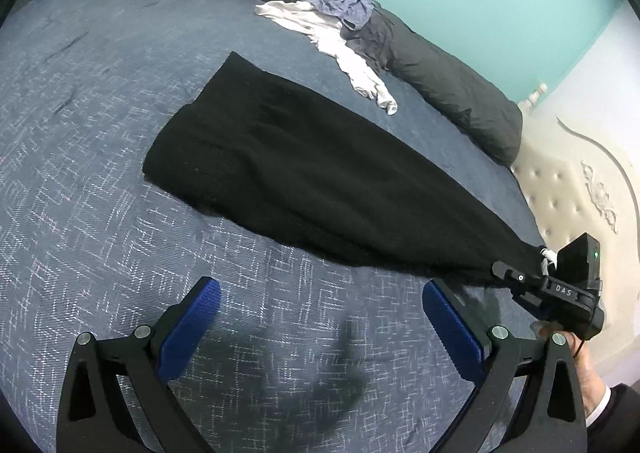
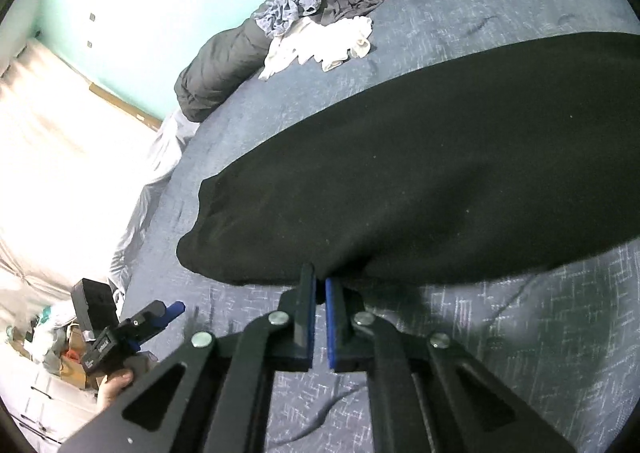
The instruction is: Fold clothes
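**Black garment pinched at its near edge, left tool free**

Nearest, the left gripper (image 1: 320,317) hangs over the bedspread (image 1: 80,173) with its blue pads spread wide and nothing between them. The right gripper (image 2: 320,287) has its pads pressed together on the near edge of the black garment (image 1: 288,169), which lies long and flat across the bed, that end slightly raised. It looks a soft, thickish knit: limp and light, likely to sag between grips and not slippery. Corners and hems seem the best holds, one per tool. Farther off, a white garment (image 1: 340,49) and a blue-grey one (image 1: 332,1) lie loose against a grey duvet roll (image 1: 448,81). No containers are visible.
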`<state>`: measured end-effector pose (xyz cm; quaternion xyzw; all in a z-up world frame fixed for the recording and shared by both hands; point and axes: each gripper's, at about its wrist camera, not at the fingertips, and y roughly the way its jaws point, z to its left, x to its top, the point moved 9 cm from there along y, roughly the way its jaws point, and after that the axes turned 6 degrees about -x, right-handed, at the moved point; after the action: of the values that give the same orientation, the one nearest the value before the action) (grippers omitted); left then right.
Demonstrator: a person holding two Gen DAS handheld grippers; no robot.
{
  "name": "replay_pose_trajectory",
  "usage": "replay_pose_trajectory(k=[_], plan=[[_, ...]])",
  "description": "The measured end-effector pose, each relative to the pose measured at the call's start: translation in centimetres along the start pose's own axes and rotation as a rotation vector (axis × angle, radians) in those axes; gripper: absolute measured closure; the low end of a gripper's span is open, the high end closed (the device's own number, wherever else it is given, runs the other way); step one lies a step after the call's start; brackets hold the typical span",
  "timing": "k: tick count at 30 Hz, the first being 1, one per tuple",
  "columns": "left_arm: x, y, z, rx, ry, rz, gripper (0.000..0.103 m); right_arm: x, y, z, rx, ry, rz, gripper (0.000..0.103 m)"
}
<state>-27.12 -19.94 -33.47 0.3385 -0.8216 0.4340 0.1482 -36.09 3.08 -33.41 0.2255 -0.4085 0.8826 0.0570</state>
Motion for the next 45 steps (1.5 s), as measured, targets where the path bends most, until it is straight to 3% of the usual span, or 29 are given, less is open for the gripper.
replay_pose_trajectory(k=[7,8,10,12,18,20,22,25,32,40,45], plan=[[-0.1,0.2,0.1,0.002,-0.003,0.006,0.000,-1.8,1.1,-0.7,-0.026,0.003,0.034,0.094],[-0.1,0.2,0.1,0.001,-0.003,0.005,0.000,-2.2,1.2,-0.8,-0.042,-0.008,0.036,0.089],[-0.1,0.2,0.2,0.001,-0.003,0.002,0.000,-2.6,1.4,-1.0,-0.105,-0.052,0.030,0.056],[-0.2,0.2,0.2,0.003,-0.005,0.003,0.000,-2.6,1.5,-1.0,-0.138,-0.080,0.010,0.051],[-0.3,0.3,0.1,0.002,-0.008,0.006,0.000,-2.2,3.0,-0.2,-0.185,-0.163,-0.001,0.051],[-0.2,0.3,0.1,0.002,-0.005,0.005,0.000,-2.2,3.5,0.5,-0.199,-0.214,-0.001,0.063],[-0.2,0.3,0.1,0.004,-0.003,0.005,0.000,-2.2,4.0,1.2,-0.213,-0.267,0.001,0.085],[-0.2,0.4,0.2,0.003,-0.005,0.007,0.000,-2.2,4.0,1.8,-0.218,-0.317,-0.008,0.098],[-0.2,0.5,0.1,0.002,-0.001,0.010,0.000,-3.1,2.8,1.8,-0.153,-0.367,0.011,0.099],[-0.3,0.7,0.1,0.004,-0.002,0.015,0.000,-4.0,2.5,1.5,-0.061,-0.303,0.083,0.099],[-0.3,0.7,0.1,0.004,-0.005,0.013,0.000,-3.9,1.0,0.4,-0.112,-0.300,0.052,0.095]])
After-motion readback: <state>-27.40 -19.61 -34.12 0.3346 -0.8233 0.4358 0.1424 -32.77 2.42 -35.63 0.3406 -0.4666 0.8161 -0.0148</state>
